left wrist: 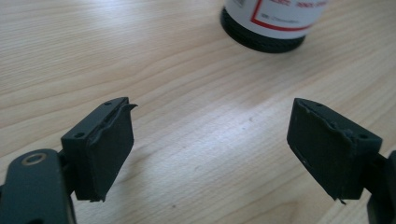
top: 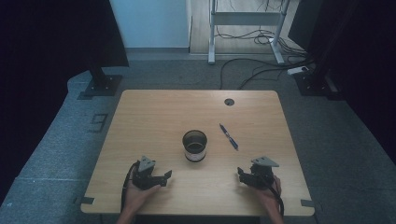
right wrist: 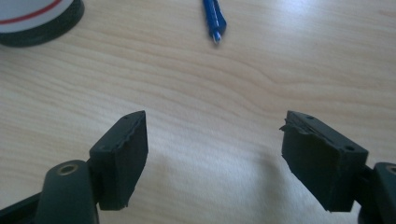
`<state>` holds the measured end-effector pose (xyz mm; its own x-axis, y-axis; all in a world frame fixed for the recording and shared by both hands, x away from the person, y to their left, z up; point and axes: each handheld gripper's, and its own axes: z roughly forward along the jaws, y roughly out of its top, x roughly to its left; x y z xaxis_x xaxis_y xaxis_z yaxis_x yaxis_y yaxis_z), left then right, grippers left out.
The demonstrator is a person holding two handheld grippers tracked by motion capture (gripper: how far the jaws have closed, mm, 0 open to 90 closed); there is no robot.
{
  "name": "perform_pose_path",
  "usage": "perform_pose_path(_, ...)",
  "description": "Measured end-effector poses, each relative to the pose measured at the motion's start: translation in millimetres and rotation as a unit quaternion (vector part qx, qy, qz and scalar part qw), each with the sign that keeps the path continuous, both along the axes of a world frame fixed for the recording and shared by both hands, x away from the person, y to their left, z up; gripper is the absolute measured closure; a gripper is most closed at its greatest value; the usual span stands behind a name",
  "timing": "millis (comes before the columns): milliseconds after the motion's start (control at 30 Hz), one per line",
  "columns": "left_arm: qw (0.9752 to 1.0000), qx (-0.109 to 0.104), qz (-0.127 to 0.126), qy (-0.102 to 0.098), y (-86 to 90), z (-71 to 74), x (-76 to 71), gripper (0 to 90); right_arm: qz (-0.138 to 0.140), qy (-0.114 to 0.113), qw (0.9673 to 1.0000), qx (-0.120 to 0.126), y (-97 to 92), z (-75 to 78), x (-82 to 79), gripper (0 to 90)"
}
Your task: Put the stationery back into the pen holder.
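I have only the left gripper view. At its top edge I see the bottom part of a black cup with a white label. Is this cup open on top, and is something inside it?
Observer: In the high view the cup stands upright near the middle of the table and is open on top. Its inside is dark, so I cannot tell what it holds.
Operator: Is anything else lying on the table?
Observer: Yes, a blue pen lies flat to the right of the cup, apart from it.
Operator: Where is the right claw?
Observer: The right claw is near the table's front edge, on the pen's side, open with nothing between its jaws.
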<state>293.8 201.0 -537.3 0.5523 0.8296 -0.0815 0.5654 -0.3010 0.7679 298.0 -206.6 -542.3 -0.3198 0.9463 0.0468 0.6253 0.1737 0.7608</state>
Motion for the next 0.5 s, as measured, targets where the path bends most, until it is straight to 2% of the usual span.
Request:
perform_pose_path(133,1.0000,-0.002,-0.005,-0.002,-1.9,1.5,-1.3,14.9,0.001,-0.005,1.0000,0.002,5.0,3.8,6.5,24.4)
perform_pose_path(333,1.0000,-0.001,-0.009,0.001,-3.7,-0.5,-1.5,15.0,0.000,-0.034,0.9994,0.004,15.5,17.0,16.3,25.3)
perform_pose_path(433,0.9997,0.022,-0.009,-0.005,-7.1,-1.1,-2.4,15.1,0.003,-0.043,0.9989,0.017,18.7,25.1,24.9,26.0)
perform_pose_path(500,0.9996,0.023,-0.015,-0.002,-9.1,-1.5,-3.0,15.1,0.004,-0.043,0.9989,0.017,19.3,26.4,27.3,26.0)
